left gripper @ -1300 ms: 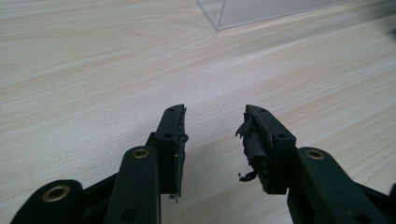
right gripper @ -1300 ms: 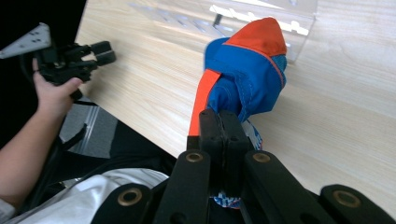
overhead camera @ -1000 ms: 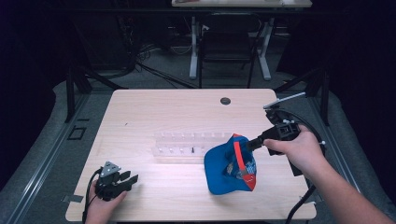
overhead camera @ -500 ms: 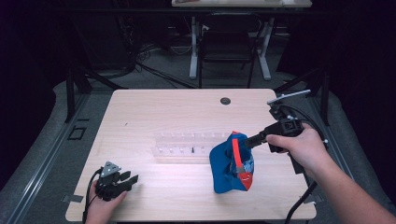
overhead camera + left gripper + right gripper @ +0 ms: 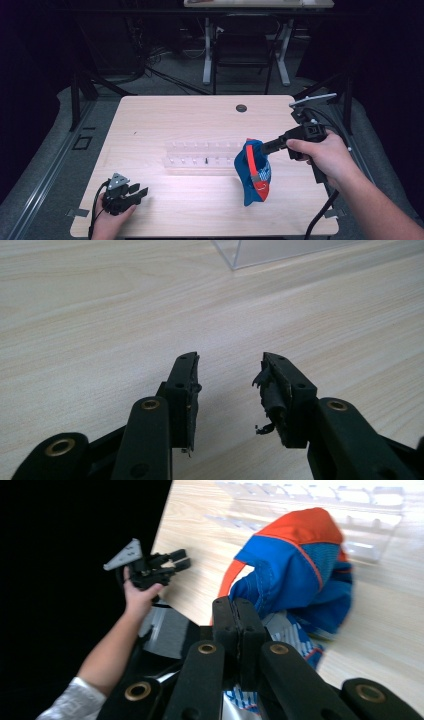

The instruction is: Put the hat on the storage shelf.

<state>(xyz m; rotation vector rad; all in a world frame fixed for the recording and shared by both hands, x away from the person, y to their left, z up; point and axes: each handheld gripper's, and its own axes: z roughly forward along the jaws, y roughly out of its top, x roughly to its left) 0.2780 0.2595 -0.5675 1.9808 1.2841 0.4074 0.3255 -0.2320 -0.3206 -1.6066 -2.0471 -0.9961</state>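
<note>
The step in hand was judged to be the lifting of a blue and orange garment [image 5: 254, 172] off the worktop [image 5: 165, 120]. In the high view the garment was seen hanging below the tips of the right hand-held gripper [image 5: 256, 149], its upper edge pinched there and its lower end at or just above the worktop; contact could not be told. In the right gripper view the right hand-held gripper [image 5: 234, 611] was seen with its jaws pressed together on a fold of the garment [image 5: 300, 565], the cloth bunched just ahead of and below them. The left hand-held gripper [image 5: 141, 192] was seen resting low on the worktop, well apart from the garment, with its jaws standing apart and nothing between them, as was confirmed in the left gripper view [image 5: 228, 377].

The next move was judged to call for a steady carry with the clamp kept firm, since the slack cloth could slip or drag; the clear plastic rack [image 5: 200, 154], just beside the garment, would have to be cleared.

The worn, frayed pads [image 5: 271, 390] of the left hand-held gripper were shown in the left gripper view, a detail too small to be told from above. The hang of the garment relative to the rack was given by the high view.
</note>
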